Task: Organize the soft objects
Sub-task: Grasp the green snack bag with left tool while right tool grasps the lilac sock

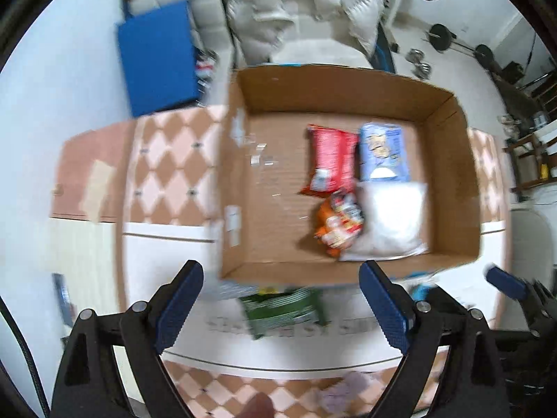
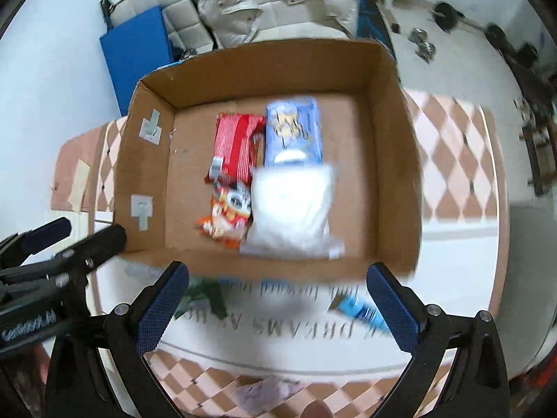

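An open cardboard box point(image 1: 271, 97) point(image 2: 146, 160) stands on the rug. Inside lie a red packet point(image 1: 330, 160) point(image 2: 236, 142), a blue packet point(image 1: 383, 153) point(image 2: 294, 132), an orange snack bag point(image 1: 339, 223) point(image 2: 228, 214) and a white soft bag point(image 1: 391, 219) point(image 2: 290, 209). A green packet point(image 1: 282, 308) point(image 2: 205, 297) lies on the rug in front of the box, below my left gripper point(image 1: 282, 299), which is open and empty. A light blue packet point(image 2: 362, 311) point(image 1: 421, 287) lies by the box's near right corner. My right gripper point(image 2: 278, 299) is open and empty above the rug.
The rug point(image 1: 167, 160) has a pink diamond pattern and a white centre with lettering point(image 2: 292, 327). A purple soft object point(image 2: 264, 392) point(image 1: 344, 393) lies at the near edge. A blue mat point(image 1: 156, 59), a white jacket point(image 1: 303, 10) and dumbbells point(image 2: 423, 47) lie beyond the box.
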A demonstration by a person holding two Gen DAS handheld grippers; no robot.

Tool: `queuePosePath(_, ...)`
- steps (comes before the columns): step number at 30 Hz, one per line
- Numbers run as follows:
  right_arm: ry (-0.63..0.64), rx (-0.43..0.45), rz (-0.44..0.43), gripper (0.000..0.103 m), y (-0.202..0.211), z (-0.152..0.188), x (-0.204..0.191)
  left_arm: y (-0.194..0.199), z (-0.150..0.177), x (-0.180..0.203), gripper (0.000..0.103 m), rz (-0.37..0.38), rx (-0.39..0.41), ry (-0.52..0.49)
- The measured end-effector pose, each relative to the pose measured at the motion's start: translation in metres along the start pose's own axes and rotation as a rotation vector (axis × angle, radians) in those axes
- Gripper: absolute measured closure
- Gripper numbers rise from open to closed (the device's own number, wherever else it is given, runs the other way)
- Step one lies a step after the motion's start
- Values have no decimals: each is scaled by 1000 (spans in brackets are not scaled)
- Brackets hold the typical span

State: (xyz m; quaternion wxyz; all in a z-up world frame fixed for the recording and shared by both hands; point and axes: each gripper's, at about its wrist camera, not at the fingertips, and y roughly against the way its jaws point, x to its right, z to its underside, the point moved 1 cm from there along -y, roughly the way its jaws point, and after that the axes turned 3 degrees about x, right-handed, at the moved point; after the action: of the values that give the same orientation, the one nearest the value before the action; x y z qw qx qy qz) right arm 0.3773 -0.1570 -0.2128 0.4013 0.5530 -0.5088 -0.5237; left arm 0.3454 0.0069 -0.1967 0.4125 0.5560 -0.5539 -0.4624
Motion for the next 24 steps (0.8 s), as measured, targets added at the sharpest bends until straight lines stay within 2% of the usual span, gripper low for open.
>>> queuePosePath(2, -67, -22, -32, 0, -7, 28, 6, -1, 23, -4, 11, -79, 46, -20)
queuePosePath(5, -175, -108, -97, 0, -24, 76, 16, -6, 58, -14, 11, -189, 59, -55)
queuePosePath(7, -275, -220, -149, 0, -51, 120, 24, -18, 80, -21, 11, -230, 30, -74)
queuePosePath(10, -361, -350, -153, 0, -91, 172, 27, -45, 106, -29, 11, -263, -36, -106)
queuePosePath(13, -399, -448, -138, 0, -128, 210, 22, -67, 123, -34, 11, -282, -84, -141)
queuePosePath(16, -430, -484, -135, 1, -151, 229, 17, -84, 129, -32, 11, -285, -101, -195)
queuePosePath(18, -442, -484, -129, 6, -161, 235, 14, -92, 130, -25, 11, -271, -108, -238)
queuePosePath(20, -436, -464, -113, 28, -165, 236, 15, -99, 126, -13, 11, -266, -106, -299)
queuePosePath(21, -421, -458, -93, 34, -165, 235, 15, -103, 124, -6, 11, -272, -101, -334)
queuePosePath(22, -415, -454, -84, 50, -168, 234, 16, -107, 122, 3, 11, -276, -95, -376)
queuePosePath(23, -415, -450, -73, 59, -167, 234, 20, -111, 121, 10, 11, -275, -91, -411)
queuePosePath(24, -422, -450, -76, 59, -166, 234, 23, -115, 119, 17, 11, -277, -88, -442)
